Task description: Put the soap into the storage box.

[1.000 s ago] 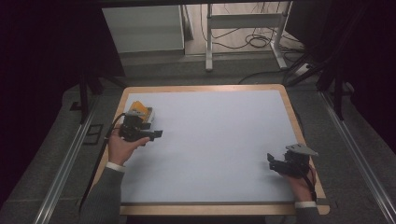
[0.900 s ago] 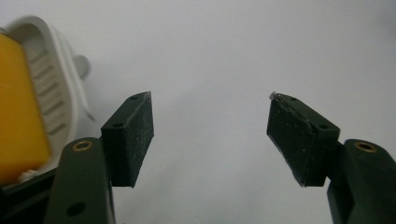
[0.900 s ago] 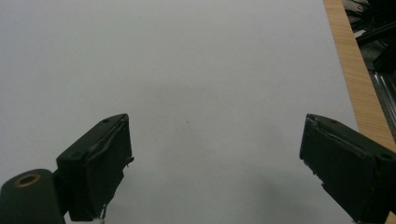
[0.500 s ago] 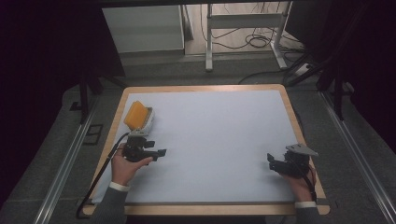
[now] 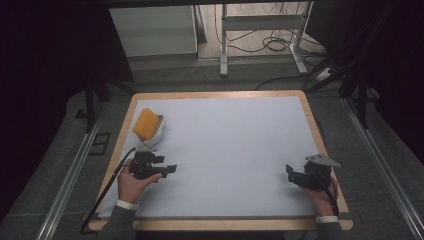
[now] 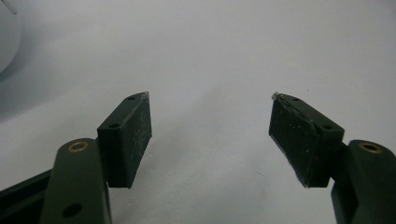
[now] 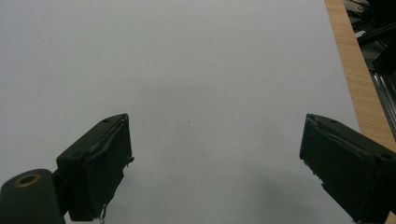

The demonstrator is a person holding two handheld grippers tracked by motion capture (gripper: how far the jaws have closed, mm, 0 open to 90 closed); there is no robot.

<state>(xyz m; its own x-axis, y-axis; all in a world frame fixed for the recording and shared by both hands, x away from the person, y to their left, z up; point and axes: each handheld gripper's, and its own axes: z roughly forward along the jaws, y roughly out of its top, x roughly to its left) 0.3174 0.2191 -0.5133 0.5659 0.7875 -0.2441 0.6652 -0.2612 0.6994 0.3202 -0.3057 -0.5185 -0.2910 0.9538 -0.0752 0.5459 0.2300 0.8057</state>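
An orange sponge-like block [image 5: 145, 123] rests tilted in a white bowl [image 5: 159, 132] at the table's left side. My left gripper [image 5: 171, 169] is nearer the front edge than the bowl and apart from it, pointing right. Its jaws are open over the bare white mat [image 6: 210, 135], with nothing between them. A curved bit of the white bowl [image 6: 6, 46] shows at the top left of the left gripper view. My right gripper [image 5: 289, 173] rests near the front right corner, pointing left, open and holding nothing [image 7: 217, 158].
A white mat [image 5: 230, 150] covers the wooden-rimmed table [image 5: 215, 94]. The wooden rim [image 7: 351, 60] runs down the right of the right gripper view. Beyond the table stand a white cabinet [image 5: 152, 30], metal frame legs [image 5: 223, 45] and floor cables [image 5: 272, 45].
My left gripper has drawn back from the bowl toward the front edge and come lower. The orange block stays in the bowl. The right gripper has not moved.
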